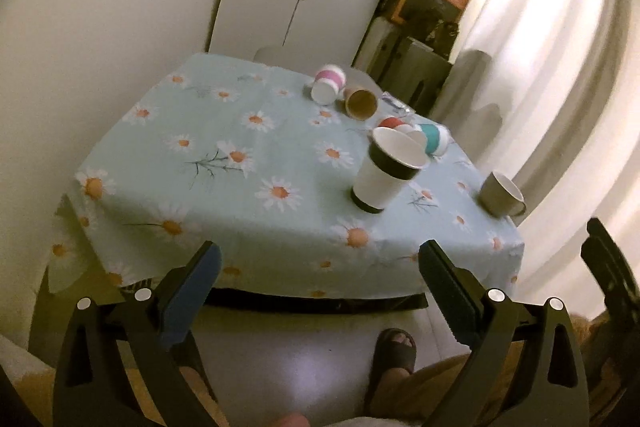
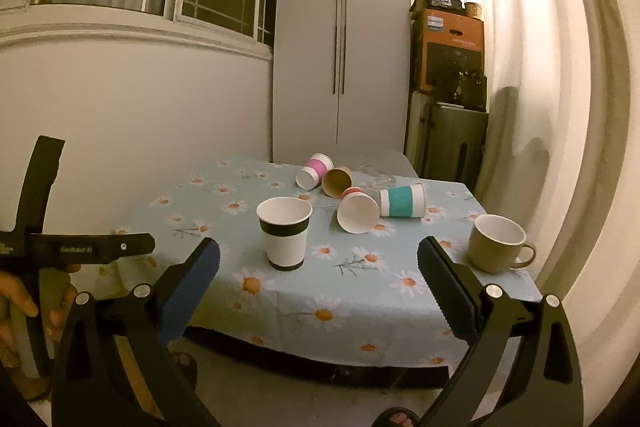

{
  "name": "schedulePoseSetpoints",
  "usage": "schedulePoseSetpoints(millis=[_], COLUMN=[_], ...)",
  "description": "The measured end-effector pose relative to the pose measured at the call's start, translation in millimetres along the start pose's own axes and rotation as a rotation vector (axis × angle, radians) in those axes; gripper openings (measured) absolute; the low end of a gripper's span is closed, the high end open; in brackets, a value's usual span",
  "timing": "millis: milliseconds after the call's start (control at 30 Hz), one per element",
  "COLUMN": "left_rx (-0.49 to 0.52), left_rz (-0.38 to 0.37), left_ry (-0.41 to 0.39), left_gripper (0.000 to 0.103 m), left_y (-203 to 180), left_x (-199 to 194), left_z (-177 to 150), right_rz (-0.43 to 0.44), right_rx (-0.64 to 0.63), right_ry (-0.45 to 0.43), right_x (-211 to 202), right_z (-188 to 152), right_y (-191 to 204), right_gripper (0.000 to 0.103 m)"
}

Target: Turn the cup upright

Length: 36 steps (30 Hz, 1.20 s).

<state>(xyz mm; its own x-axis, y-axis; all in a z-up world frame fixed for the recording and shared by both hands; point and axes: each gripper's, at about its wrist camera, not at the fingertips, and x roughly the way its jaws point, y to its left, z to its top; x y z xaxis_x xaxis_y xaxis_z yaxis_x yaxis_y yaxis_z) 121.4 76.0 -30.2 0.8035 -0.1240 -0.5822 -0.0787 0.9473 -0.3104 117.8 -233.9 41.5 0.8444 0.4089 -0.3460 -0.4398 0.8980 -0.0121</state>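
A white paper cup with black bands [image 2: 284, 233] [image 1: 382, 173] stands upright on the daisy tablecloth [image 2: 304, 291] [image 1: 224, 187]. Behind it lie several paper cups on their sides: a pink-banded cup [image 2: 314, 171] [image 1: 328, 85], a brown cup [image 2: 337, 181] [image 1: 361, 103], a red-banded cup [image 2: 357, 211] [image 1: 394, 125] and a teal-banded cup [image 2: 402, 201] [image 1: 434, 139]. A grey mug [image 2: 498, 243] [image 1: 502, 194] stands upright at the right. My left gripper [image 1: 320, 267] and my right gripper [image 2: 319, 263] are both open and empty, held back from the table's near edge.
A white cupboard [image 2: 340, 39] stands behind the table. Stacked boxes and a case [image 2: 450, 87] stand at the back right beside white curtains [image 2: 540, 67]. The left gripper's handle [image 2: 44, 247] shows at the left of the right wrist view. A sandalled foot [image 1: 394, 351] is on the floor.
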Motion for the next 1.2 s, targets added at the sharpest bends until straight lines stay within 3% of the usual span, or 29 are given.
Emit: schedulePoseSetpoints(millis=[300, 500, 833, 1200], left_rx=[0.126, 0.190, 0.268, 0.276], left_rz=[0.003, 0.011, 0.000, 0.010], left_ry=[-0.235, -0.292, -0.272, -0.259], left_gripper=[0.096, 0.096, 0.096, 0.096], left_y=[-28.8, -44.0, -63.3, -65.6], left_x=[-69.8, -100.7, -106.6, -104.3], left_z=[-25.2, -50.6, -71.2, -72.2], right_rz=[0.024, 0.002, -0.019, -0.023], right_rx=[0.113, 0.051, -0.020, -0.004], right_ry=[-0.015, -0.013, -0.026, -0.009], right_x=[-50.9, -66.5, -73.4, -68.7], right_z=[-10.8, -15.6, -21.1, -21.5], right_y=[-22.1, -7.8, 11.6, 8.1], right_gripper=[0.098, 0.098, 0.098, 0.098])
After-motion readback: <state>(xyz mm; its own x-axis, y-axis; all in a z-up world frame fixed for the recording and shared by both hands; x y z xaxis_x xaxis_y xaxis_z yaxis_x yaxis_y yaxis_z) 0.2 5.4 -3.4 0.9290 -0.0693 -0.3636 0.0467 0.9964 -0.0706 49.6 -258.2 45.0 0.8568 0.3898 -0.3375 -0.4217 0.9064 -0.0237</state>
